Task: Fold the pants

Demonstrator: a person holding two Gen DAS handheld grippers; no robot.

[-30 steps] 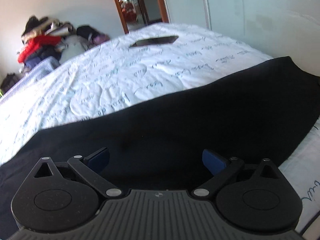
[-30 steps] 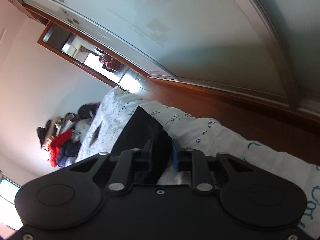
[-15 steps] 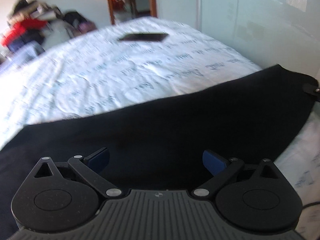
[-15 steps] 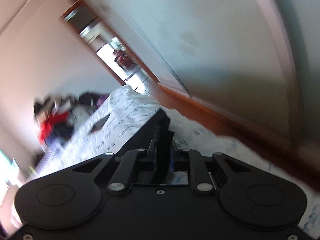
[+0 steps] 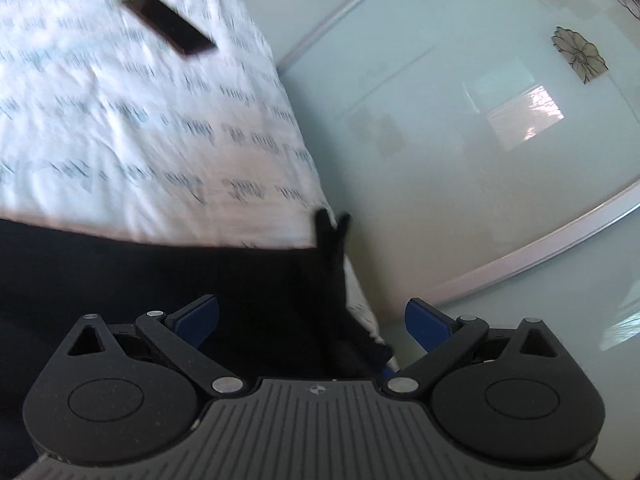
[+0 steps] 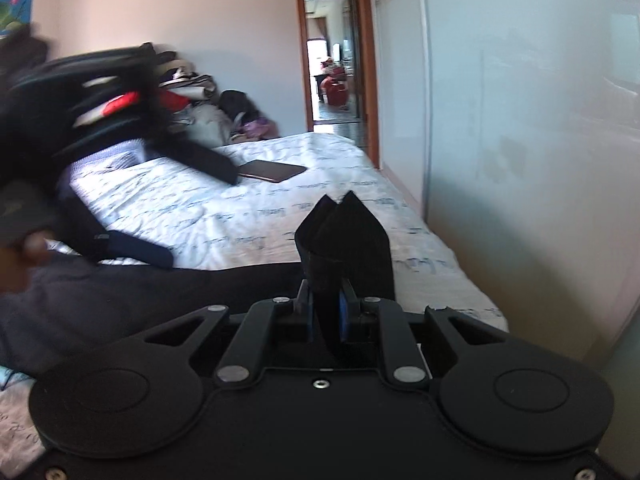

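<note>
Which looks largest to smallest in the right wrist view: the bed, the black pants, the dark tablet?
1. Bed.
2. Black pants, though they are nearer the camera, so this rank is unsure.
3. Dark tablet, clearly smallest, and farthest away.

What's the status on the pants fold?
Right gripper shut on a bunched corner of the black pants, lifted off the bed. Left gripper open, nothing held. Dark tablet lies farther up the bed, apart.
</note>
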